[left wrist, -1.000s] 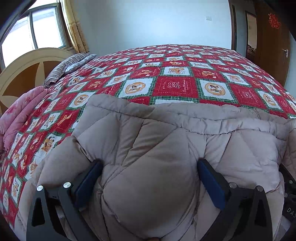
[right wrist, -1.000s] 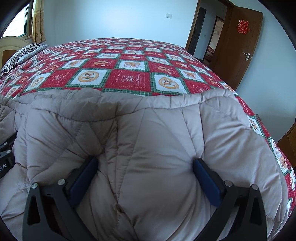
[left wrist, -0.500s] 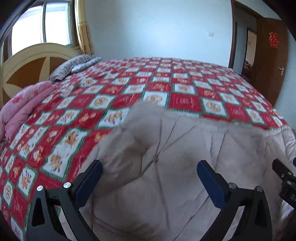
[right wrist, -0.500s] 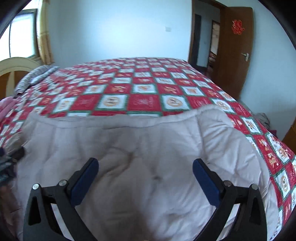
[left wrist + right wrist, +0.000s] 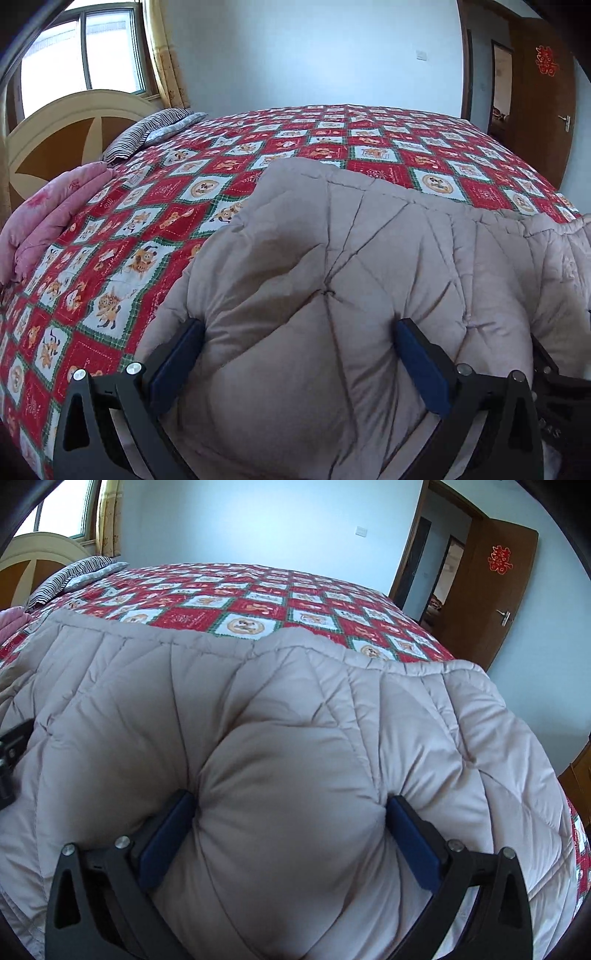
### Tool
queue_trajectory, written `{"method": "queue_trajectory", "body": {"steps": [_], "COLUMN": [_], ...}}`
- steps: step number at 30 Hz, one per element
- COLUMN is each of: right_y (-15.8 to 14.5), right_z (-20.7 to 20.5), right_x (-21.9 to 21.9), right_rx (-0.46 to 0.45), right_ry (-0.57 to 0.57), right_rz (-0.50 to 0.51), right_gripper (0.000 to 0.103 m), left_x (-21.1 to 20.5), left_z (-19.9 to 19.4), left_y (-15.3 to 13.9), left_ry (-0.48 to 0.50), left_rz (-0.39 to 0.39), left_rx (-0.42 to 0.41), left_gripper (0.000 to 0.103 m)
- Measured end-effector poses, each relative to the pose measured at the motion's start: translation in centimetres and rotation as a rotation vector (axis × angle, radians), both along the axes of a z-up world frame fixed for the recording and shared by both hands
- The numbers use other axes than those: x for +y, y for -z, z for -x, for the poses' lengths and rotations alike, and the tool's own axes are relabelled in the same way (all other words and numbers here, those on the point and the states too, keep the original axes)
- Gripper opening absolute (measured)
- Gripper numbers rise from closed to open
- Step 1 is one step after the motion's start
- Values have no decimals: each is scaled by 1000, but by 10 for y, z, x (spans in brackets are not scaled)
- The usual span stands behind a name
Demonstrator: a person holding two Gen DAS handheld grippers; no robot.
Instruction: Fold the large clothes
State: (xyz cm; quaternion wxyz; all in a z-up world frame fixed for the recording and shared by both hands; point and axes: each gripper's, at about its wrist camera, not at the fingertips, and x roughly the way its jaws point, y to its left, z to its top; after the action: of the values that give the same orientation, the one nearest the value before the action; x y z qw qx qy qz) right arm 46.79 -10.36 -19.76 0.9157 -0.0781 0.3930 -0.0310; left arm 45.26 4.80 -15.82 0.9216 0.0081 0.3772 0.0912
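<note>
A puffy beige quilted padded garment [image 5: 332, 295] is spread over the near part of a bed covered by a red-and-white checked cartoon-print bedspread [image 5: 155, 206]. In the left wrist view, a bulge of the garment is seen wedged between the blue-padded black fingers of the left gripper [image 5: 295, 354]; the jaws are held wide apart, with both pads pressed into the fabric. The same is shown in the right wrist view: the right gripper [image 5: 291, 830] is spread wide, and a rounded fold of the garment is pushed up between its pads. Whether the fabric is truly clamped or only pressed against cannot be told.

Only in the left view are a folded pink blanket [image 5: 48, 206] at the bed's left edge and a window [image 5: 81, 48] shown clearly. The garment's right edge near the bed's side is shown only in the right view, along with an open brown wooden door [image 5: 487, 602]. A striped grey pillow [image 5: 147, 129] by the headboard is visible in both.
</note>
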Motion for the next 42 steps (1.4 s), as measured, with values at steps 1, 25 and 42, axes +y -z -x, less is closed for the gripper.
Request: {"method": "queue_trajectory", "body": {"steps": [1,25,42], "right_y": [0,8,13], "right_z": [0,88,128], "right_x": [-1,1,4], "right_rx": [1,-18,-38], "right_ry": [0,-54,-74], "right_rz": [-6,34,65], "right_gripper": [103,103,103], "left_x": [3,64,63], "left_z": [8,107,114], "left_y": [-5,22,25], "left_ry": [-7,-95,-71], "left_rz": [3,418,465], "left_rx": [1,-43,-87], "left_gripper": [102,101,56]}}
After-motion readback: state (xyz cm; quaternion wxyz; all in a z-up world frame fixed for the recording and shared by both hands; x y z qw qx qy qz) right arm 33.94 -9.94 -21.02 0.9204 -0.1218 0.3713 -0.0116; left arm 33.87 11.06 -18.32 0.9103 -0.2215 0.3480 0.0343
